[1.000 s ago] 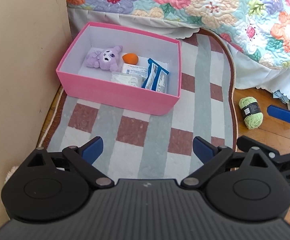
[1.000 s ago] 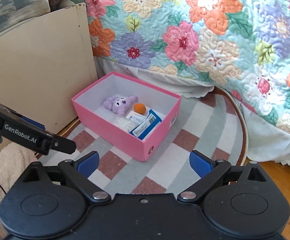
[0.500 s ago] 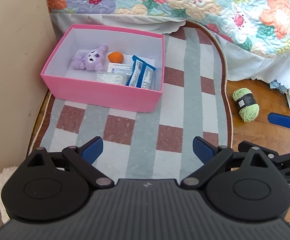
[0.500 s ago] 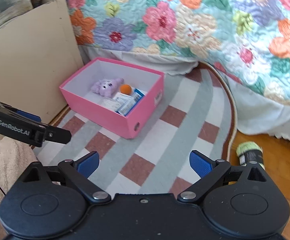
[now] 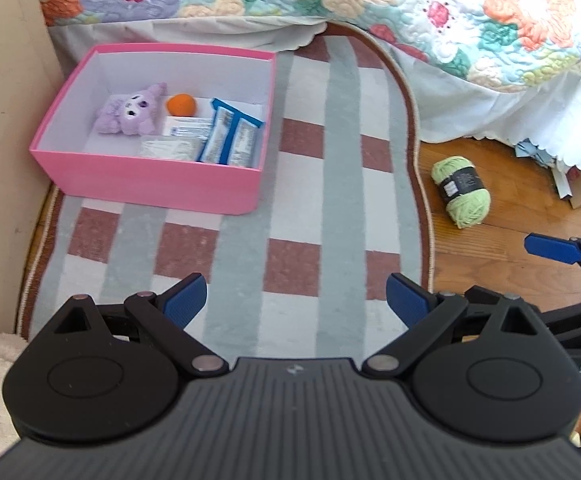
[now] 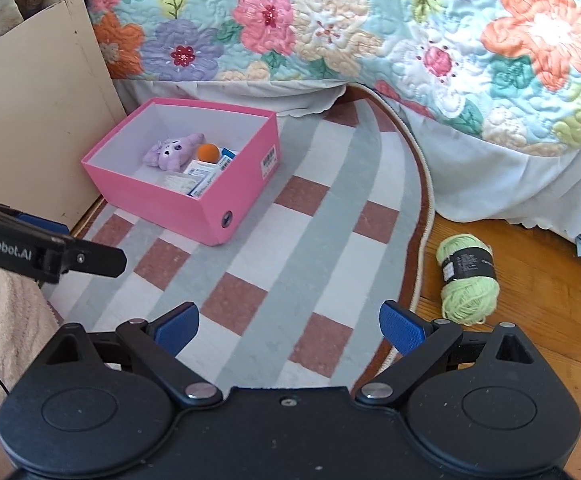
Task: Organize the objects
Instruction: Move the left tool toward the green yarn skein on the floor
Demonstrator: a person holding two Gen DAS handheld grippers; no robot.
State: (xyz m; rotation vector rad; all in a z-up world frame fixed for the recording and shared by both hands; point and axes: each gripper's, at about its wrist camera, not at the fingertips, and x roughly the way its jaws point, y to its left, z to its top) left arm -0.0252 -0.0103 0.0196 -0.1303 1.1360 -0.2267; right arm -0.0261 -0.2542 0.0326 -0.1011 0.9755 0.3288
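A pink box [image 5: 150,184] [image 6: 230,184] stands on the checked rug [image 5: 310,184] near a beige cabinet. In it lie a purple plush toy [image 5: 130,110] [image 6: 172,152], an orange ball [image 5: 181,105] [image 6: 207,151], a blue-and-white packet [image 5: 230,136] and white packets. A green yarn skein [image 5: 460,190] [image 6: 468,276] lies on the wood floor right of the rug. My left gripper [image 5: 295,302] is open and empty over the rug. My right gripper [image 6: 288,326] is open and empty, left of the yarn, over the rug's right edge.
A bed with a floral quilt [image 6: 370,32] and white skirt runs along the back. The beige cabinet [image 6: 30,120] stands on the left. Papers [image 5: 574,184] lie under the bed's edge at the right. The left gripper's arm [image 6: 46,254] shows in the right wrist view.
Both grippers have pulled back and swung right. The box now sits farther away to the left, and the green yarn has come into the right wrist view.
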